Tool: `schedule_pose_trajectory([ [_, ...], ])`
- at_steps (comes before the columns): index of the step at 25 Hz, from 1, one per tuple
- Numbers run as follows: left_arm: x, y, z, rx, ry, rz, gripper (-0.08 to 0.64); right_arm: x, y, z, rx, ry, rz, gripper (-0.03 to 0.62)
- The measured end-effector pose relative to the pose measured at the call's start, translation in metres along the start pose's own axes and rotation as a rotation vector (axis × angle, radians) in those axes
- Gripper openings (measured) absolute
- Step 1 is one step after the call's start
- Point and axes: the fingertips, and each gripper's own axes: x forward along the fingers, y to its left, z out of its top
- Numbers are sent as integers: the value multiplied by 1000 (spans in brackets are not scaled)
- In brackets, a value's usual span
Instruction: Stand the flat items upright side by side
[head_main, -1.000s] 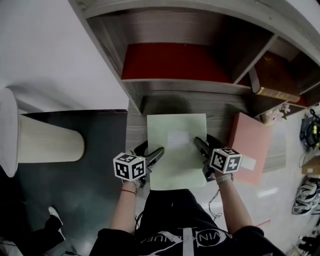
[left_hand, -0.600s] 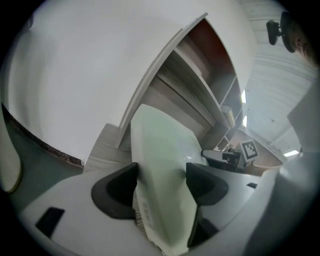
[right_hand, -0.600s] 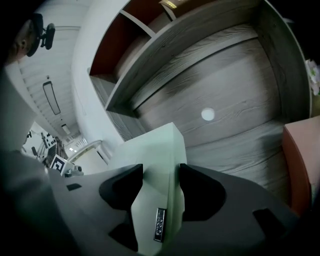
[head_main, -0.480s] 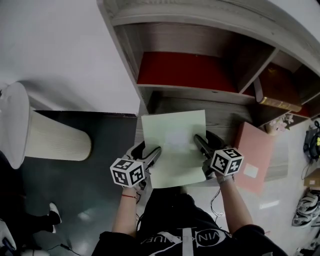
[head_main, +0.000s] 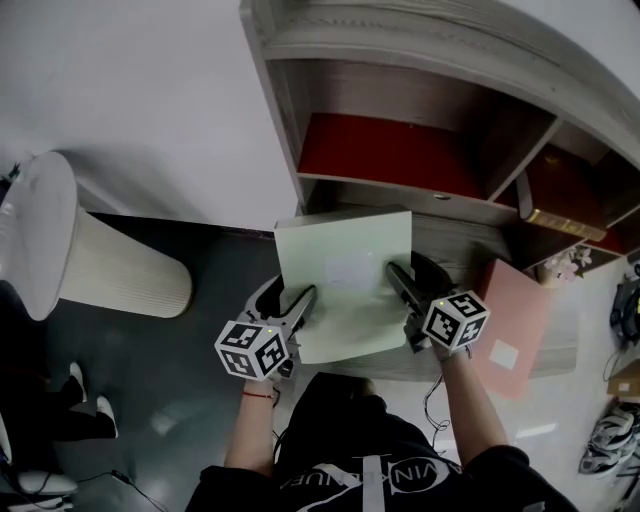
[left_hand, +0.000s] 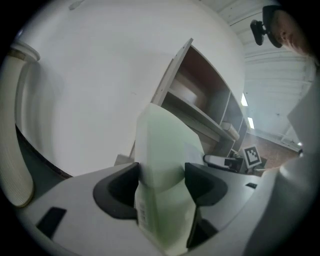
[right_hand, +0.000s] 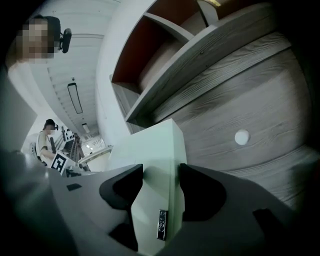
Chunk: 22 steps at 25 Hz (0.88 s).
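Biggest thing in front of me was the wooden shelf (head_main: 280, 100), with a red panel (head_main: 390, 150) at the back of the top bay and a brown box (head_main: 560, 195) in the bay to the right. Off to the left a white ribbed bin (head_main: 110, 265) stood on the dark floor (head_main: 210, 370). The green box (head_main: 345, 270) was up off the ledge, held between both hands in front of the shelf, its far edge up near the front lip of the shelf board and its near edge toward me. A pink box (head_main: 515, 320) lay flat on the ledge just to its right. My left tongs (left_hand: 161, 170) had the green box by its left edge, jaws just been closing in and both pads pressed on it. My right tongs (right_hand: 161, 182) were clamped on the right edge the same way, a pad on each face
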Motion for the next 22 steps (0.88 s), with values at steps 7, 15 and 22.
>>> schedule_pose_trajectory([
  [7,-10,4,25,58,-82,46,279,18,10,20,-50,-38,58,236],
  [15,-15,7,53,184,-160,102,267,39,21,49,-179,-84,141,232],
  [22,-18,14,46,217,-174,160,264,54,30,55,-383,-80,192,233],
])
